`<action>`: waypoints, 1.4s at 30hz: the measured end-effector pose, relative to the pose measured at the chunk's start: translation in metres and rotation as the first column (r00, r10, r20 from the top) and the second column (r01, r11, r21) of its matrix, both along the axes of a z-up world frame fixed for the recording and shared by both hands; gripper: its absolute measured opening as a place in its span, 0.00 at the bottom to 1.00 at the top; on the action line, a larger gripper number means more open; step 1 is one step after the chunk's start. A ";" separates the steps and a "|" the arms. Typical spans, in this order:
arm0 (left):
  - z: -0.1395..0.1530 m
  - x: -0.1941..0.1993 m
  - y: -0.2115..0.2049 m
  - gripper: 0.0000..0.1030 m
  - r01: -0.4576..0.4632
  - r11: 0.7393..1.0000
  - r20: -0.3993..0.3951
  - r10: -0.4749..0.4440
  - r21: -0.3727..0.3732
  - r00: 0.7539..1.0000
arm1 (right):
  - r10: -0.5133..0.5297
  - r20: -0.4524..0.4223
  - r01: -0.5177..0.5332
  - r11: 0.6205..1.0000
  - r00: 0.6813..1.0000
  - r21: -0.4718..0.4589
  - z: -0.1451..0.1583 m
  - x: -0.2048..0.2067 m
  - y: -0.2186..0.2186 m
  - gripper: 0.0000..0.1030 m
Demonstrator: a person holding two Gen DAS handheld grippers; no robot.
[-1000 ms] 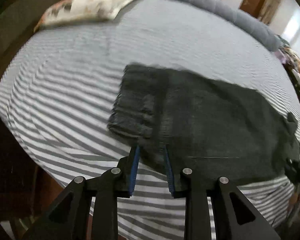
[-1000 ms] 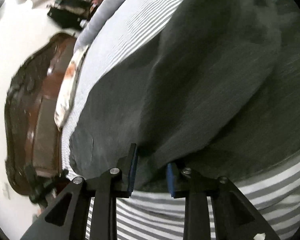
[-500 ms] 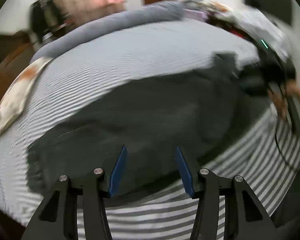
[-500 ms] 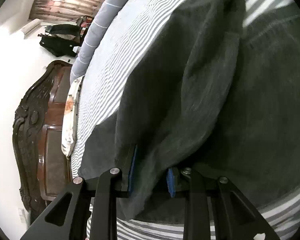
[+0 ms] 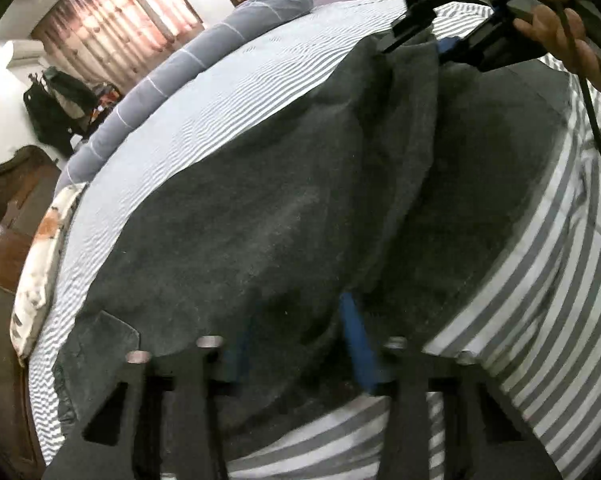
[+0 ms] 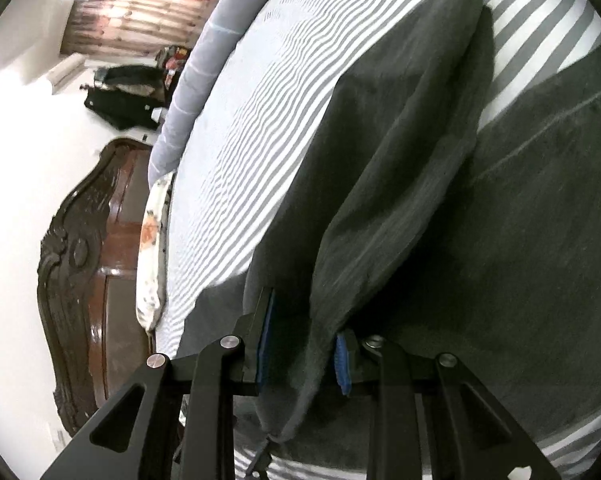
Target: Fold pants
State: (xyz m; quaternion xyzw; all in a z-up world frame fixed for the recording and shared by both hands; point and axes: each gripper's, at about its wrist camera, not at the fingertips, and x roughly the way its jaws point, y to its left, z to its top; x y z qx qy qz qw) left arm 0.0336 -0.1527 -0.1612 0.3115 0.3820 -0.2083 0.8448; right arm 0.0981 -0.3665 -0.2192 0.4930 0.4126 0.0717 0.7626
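Presently, pants [image 5: 260, 220]: dark, spread along the bed's [image 5: 540, 280] near edge, one layer lifted; right gripper [image 6: 300, 344] clamped on its edge, left gripper [image 5: 296, 344] nearer the waist, fabric between its fingers, closure unclear.

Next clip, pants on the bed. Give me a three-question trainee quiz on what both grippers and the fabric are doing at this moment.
1. True or false: the right gripper has a raised fold of the dark grey pants between its fingers.
2. What are the pants lying on? A) wooden floor B) striped bedsheet C) plain white table
3. Fill in: the patterned pillow lies next to the dark wooden ____.

Key
1. True; the fabric ridge runs up from between its blue pads.
2. B, the striped bedsheet.
3. Headboard; the pillow lies along it. The left gripper also has pants fabric between its fingers.
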 end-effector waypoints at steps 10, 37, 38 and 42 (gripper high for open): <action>0.020 0.027 0.013 0.02 -0.087 0.993 0.007 0.088 -0.077 0.996 | -0.153 0.004 0.153 0.988 0.988 0.009 -0.017 0.017 -0.073 0.25; 0.024 0.048 0.025 0.02 -0.205 0.975 0.008 0.207 -0.087 0.978 | -0.315 -0.003 0.315 0.948 0.949 0.055 -0.038 0.043 -0.158 0.07; 0.022 0.048 0.024 0.02 -0.198 0.977 0.005 0.199 -0.083 0.980 | -0.312 0.001 0.311 0.949 0.950 0.047 -0.033 0.043 -0.159 0.05; 0.023 0.049 0.022 0.01 -0.185 0.976 -0.013 0.184 -0.115 0.983 | -0.306 0.055 0.306 0.952 0.950 0.005 0.004 0.027 -0.162 0.05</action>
